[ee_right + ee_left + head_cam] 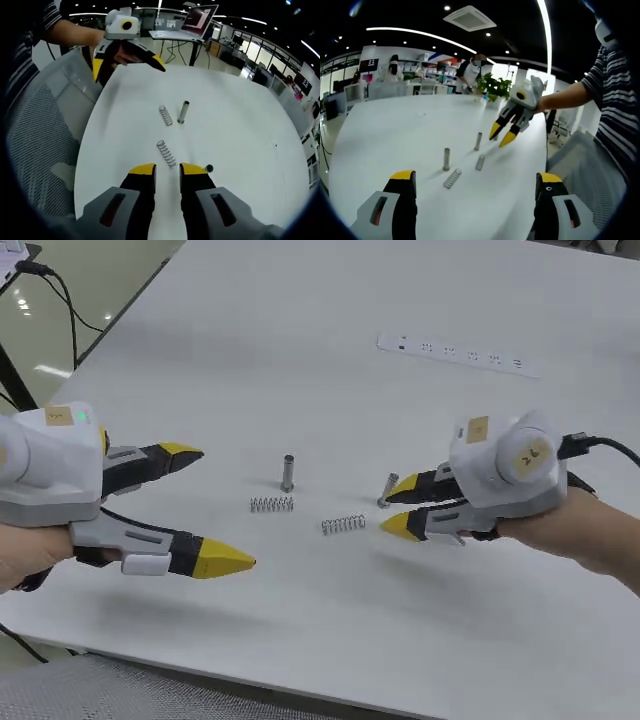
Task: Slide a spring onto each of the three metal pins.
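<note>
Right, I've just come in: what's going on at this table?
A person holds a two-jaw gripper in each hand over a white table. The left gripper is wide open, the right gripper slightly open; neither holds anything. Two springs lie loose near an upright metal pin; a second pin stands by the right gripper's tips.

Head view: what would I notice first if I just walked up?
Two big white tools with yellow tips catch the eye. The left tool gapes wide at the left, and the right tool points in from the right, less open. Between them on the white table lie a spring and a second spring, with a pin standing upright just behind.
</note>
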The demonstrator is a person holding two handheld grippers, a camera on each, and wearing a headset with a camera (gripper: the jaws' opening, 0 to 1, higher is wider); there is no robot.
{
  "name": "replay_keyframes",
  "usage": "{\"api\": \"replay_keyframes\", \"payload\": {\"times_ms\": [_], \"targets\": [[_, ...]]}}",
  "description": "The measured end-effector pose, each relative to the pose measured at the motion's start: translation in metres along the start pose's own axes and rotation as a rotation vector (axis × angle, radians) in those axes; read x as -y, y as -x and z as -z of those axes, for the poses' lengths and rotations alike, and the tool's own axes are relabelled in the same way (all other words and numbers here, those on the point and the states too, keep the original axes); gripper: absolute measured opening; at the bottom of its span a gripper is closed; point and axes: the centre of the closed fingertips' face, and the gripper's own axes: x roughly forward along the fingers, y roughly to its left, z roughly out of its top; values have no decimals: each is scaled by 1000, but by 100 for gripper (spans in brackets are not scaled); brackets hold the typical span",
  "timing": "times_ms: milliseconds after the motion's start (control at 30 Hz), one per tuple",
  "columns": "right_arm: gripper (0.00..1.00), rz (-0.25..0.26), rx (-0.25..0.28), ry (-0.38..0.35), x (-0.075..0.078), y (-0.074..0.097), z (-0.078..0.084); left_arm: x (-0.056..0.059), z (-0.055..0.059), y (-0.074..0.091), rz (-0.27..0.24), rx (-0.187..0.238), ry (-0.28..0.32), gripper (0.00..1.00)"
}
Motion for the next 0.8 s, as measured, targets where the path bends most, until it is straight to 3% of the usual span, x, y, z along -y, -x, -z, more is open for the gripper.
{"api": "replay_keyframes", "payload": {"times_ms": [300, 800], "targets": [[15, -49, -37, 71, -8, -27, -4, 2, 2, -2, 5, -5, -3, 96], [13, -43, -105, 97, 4, -48, 10, 1, 8, 2, 3, -20, -1, 95]]}}
